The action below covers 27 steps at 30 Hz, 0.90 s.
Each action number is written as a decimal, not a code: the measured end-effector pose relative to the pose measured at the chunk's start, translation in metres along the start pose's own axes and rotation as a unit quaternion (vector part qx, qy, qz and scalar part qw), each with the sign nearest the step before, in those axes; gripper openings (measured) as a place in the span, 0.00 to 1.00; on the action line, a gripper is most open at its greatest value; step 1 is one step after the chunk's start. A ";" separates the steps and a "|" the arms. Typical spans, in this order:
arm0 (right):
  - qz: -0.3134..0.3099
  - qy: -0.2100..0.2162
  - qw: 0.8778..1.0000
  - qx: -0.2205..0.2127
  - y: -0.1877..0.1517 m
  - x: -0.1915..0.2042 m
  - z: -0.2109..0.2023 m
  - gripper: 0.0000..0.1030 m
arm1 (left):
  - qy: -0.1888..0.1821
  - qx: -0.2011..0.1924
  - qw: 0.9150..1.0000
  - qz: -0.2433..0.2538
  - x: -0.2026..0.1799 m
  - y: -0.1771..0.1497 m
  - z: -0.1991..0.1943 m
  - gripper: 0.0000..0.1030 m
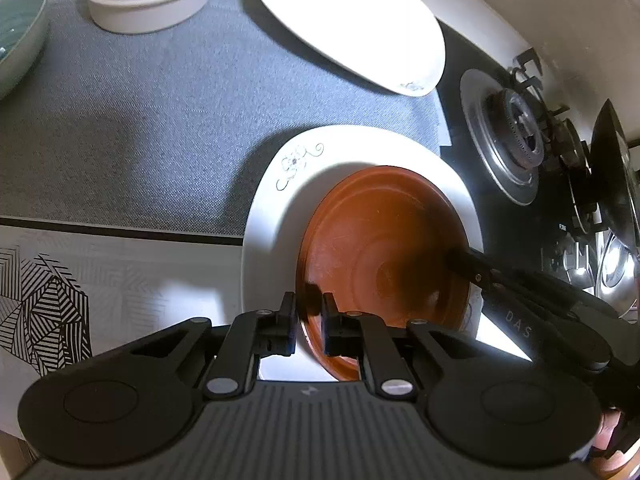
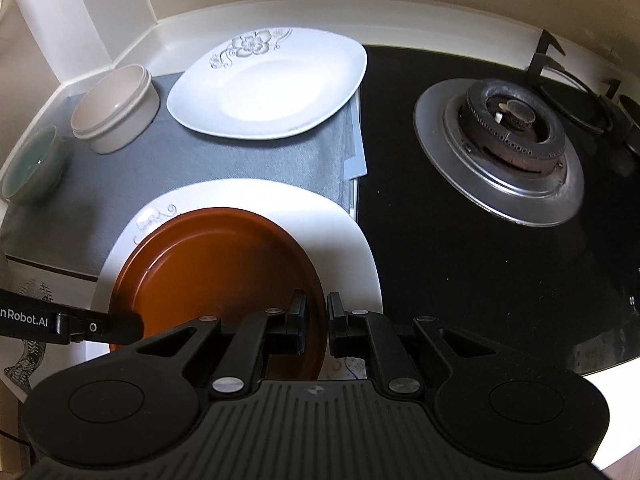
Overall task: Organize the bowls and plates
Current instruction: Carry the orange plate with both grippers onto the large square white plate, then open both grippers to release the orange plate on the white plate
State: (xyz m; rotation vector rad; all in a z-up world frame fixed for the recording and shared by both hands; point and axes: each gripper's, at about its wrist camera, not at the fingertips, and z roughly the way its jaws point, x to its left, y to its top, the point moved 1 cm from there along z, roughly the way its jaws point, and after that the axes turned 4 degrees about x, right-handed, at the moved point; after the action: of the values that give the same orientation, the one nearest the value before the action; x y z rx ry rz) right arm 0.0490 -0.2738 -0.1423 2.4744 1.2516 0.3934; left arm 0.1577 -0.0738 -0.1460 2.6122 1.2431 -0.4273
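Black linkages of the left gripper (image 1: pixel 309 320) fill the bottom of its view, and its jaws stand narrow astride the near rim of the brown plate (image 1: pixel 384 248). Opposite, the right gripper (image 2: pixel 316 320) has its jaws set the same way on the other edge, one finger inside the rim and one outside; whether either pair is pinching the rim or only straddling it, I cannot tell.

That brown plate sits on a white square plate (image 2: pixel 344 232) with a flower print, at the front of the worktop beside the hob. It looks stiff, shallow and probably light, with a glossy surface that could slip in the pads. Its raised rim is the sensible hold, taken at two opposite points so it lifts level; scraping the white plate beneath is the risk, since both look breakable.

Further back on the grey mat (image 2: pixel 240 160) lie a second white flowered plate (image 2: pixel 272 88), a beige bowl (image 2: pixel 116 112) and a green bowl (image 2: pixel 34 168). A gas burner (image 2: pixel 508 136) stands to the right.
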 end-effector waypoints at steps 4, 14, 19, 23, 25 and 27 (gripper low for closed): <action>0.012 0.012 1.000 0.015 0.000 -0.003 0.003 0.15 | -0.017 0.007 1.000 -0.017 0.005 0.001 0.002 0.29; 0.008 -0.021 1.000 -0.010 -0.005 -0.022 -0.017 0.48 | -0.041 -0.047 0.998 -0.026 0.012 0.003 -0.025 0.90; 0.046 0.001 0.999 0.027 -0.015 -0.030 -0.009 0.48 | -0.029 -0.060 0.997 -0.032 0.017 0.008 -0.030 0.91; 0.053 0.011 0.998 0.040 -0.019 -0.024 -0.008 0.48 | -0.001 -0.043 0.999 -0.030 0.023 0.008 -0.016 0.91; 0.051 0.015 0.998 0.042 -0.019 -0.018 -0.008 0.53 | -0.007 -0.028 0.999 -0.032 0.026 0.006 -0.010 0.91; 0.045 0.003 0.998 0.046 -0.017 -0.011 -0.006 0.55 | -0.010 -0.021 0.999 -0.031 0.028 0.004 -0.007 0.91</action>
State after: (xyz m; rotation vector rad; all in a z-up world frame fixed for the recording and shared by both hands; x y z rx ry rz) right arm 0.0277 -0.2720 -0.1449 2.6168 1.1884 0.3725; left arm 0.1789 -0.0538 -0.1490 2.5343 1.3162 -0.4314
